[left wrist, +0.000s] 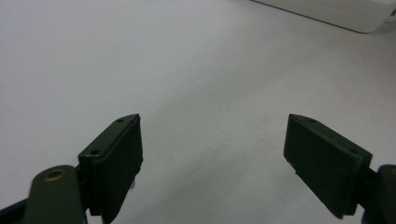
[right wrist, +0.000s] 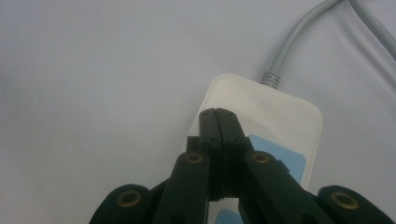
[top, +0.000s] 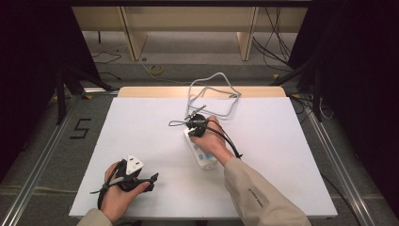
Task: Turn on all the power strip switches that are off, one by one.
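A white power strip [top: 203, 156] with light-blue socket covers lies in the middle of the white table; its grey cable [top: 212, 92] loops toward the back edge. My right gripper [top: 194, 131] is shut above the strip's far end. In the right gripper view its closed tips [right wrist: 218, 115] sit over the power strip [right wrist: 285, 114], close to where the cable [right wrist: 292, 44] enters, with nothing seen between the jaws. My left gripper [top: 150, 182] rests near the front left of the table, open. In the left gripper view its jaws [left wrist: 213, 120] stand wide apart over bare table.
The white table surface [top: 282, 155] has free room left and right of the strip. A corner of the power strip [left wrist: 336, 11] shows far off in the left gripper view. Beyond the table lie floor cables [top: 155, 69] and wooden table legs [top: 134, 37].
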{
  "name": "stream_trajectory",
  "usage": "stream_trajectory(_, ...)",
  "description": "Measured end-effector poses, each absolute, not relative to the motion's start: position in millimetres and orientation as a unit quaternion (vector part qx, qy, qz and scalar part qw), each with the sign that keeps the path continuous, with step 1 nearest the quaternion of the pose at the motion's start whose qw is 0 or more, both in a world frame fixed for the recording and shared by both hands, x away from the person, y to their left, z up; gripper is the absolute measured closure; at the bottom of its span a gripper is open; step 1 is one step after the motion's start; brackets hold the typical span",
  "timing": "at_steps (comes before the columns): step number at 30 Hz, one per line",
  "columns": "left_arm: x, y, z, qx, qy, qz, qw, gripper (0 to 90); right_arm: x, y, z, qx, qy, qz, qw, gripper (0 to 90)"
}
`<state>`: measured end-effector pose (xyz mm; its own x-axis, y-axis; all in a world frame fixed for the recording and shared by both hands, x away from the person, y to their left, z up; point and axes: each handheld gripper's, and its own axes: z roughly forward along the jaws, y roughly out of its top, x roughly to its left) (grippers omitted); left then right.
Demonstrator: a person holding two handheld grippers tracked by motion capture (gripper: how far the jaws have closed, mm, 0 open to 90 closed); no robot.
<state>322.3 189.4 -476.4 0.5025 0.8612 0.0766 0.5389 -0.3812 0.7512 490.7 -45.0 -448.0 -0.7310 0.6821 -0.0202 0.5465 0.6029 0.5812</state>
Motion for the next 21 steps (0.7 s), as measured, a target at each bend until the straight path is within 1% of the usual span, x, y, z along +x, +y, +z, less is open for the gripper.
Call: stream_trajectory(21,322.4,189.7,-476.7,0.796,0.44,0.235,0.342,19.5,489.9,-43.0,-449.7,0.366,0.88,0.277,0.121,90.0)
